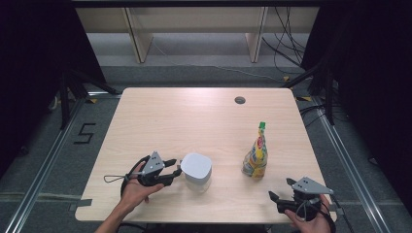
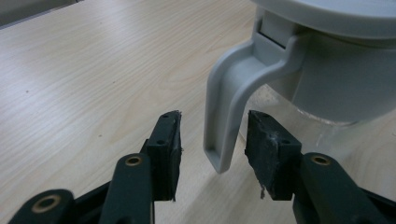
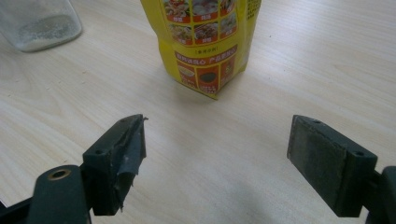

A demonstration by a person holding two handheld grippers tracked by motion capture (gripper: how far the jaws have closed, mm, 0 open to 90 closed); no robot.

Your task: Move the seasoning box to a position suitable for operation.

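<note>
A clear jug point(image 1: 196, 171) with a grey lid stands near the table's front, left of centre. Its grey handle point(image 2: 224, 116) curves down from the lid toward my left gripper point(image 1: 174, 166). In the left gripper view the left gripper point(image 2: 214, 135) has one jaw on each side of the handle, with a small gap showing on both sides. A yellow spouted pouch point(image 1: 256, 155) with a green cap stands upright to the right. My right gripper point(image 1: 281, 188) rests at the front right edge. In the right gripper view the right gripper point(image 3: 217, 140) is wide open, with the pouch point(image 3: 205, 42) beyond it.
The light wooden table point(image 1: 194, 116) has a round cable hole point(image 1: 239, 100) at the back right. The jug's glass base point(image 3: 39, 23) lies at the top left of the right gripper view. Dark curtains, cables and shelf legs surround the table.
</note>
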